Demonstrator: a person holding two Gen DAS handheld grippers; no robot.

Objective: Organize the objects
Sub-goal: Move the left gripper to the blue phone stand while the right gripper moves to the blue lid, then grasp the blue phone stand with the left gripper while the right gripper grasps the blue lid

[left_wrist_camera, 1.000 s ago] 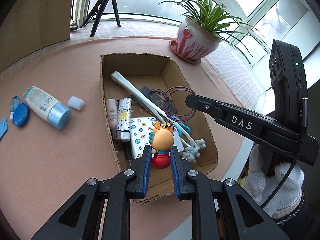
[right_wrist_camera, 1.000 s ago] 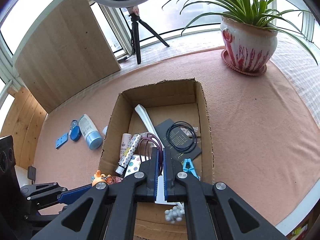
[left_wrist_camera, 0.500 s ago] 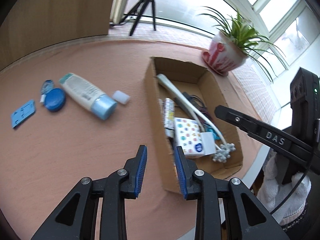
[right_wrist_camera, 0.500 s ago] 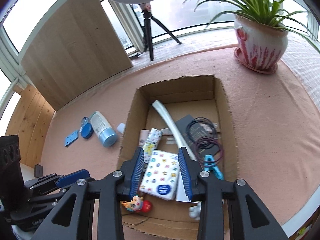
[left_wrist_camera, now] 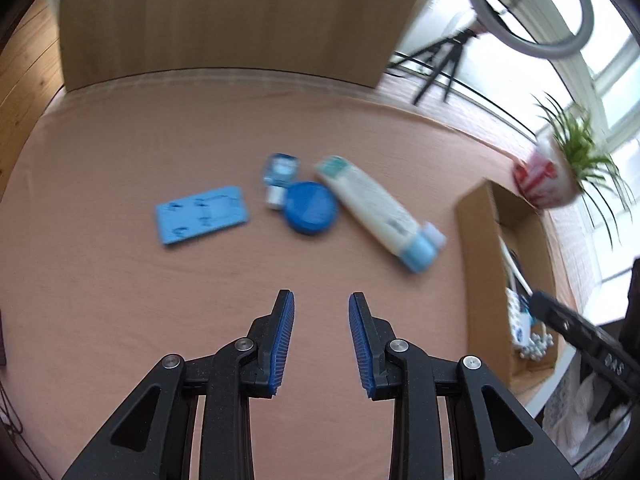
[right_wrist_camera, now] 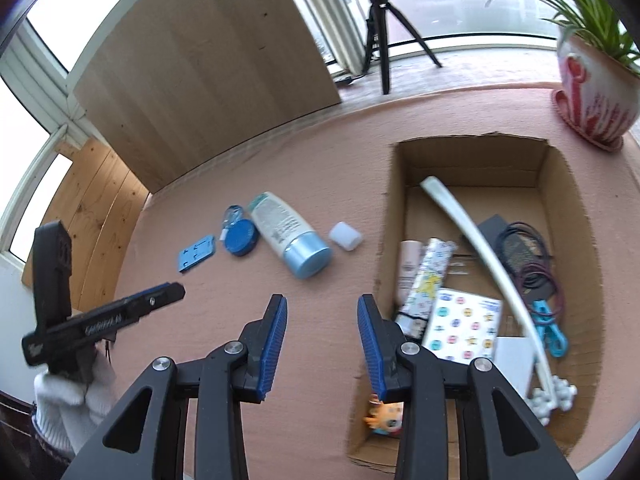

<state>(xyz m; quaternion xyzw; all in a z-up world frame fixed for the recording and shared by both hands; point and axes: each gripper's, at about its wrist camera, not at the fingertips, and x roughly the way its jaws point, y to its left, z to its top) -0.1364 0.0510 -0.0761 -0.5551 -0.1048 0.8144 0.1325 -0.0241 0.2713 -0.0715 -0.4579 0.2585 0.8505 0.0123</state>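
Both tongs are wide open w/ nothing between the pads: left gripper (left_wrist_camera: 321,300) over bare pink cloth, right gripper (right_wrist_camera: 322,304) at the cardboard box (right_wrist_camera: 382,216) wall. White tube (right_wrist_camera: 286,228), blue tin (right_wrist_camera: 240,237), blue card (right_wrist_camera: 196,258) lie left of the box; tube label not readable. Orange figure (right_wrist_camera: 386,420) is in the box's near corner.

Beyond the blue-padded jaws on pink cloth (left_wrist_camera: 120,280) lie a light-blue card (left_wrist_camera: 202,220), a deep-blue round tin (left_wrist_camera: 311,208) and a white tube (left_wrist_camera: 376,212) with pale-blue cap; right, a brown cardboard box (right_wrist_camera: 382,240).
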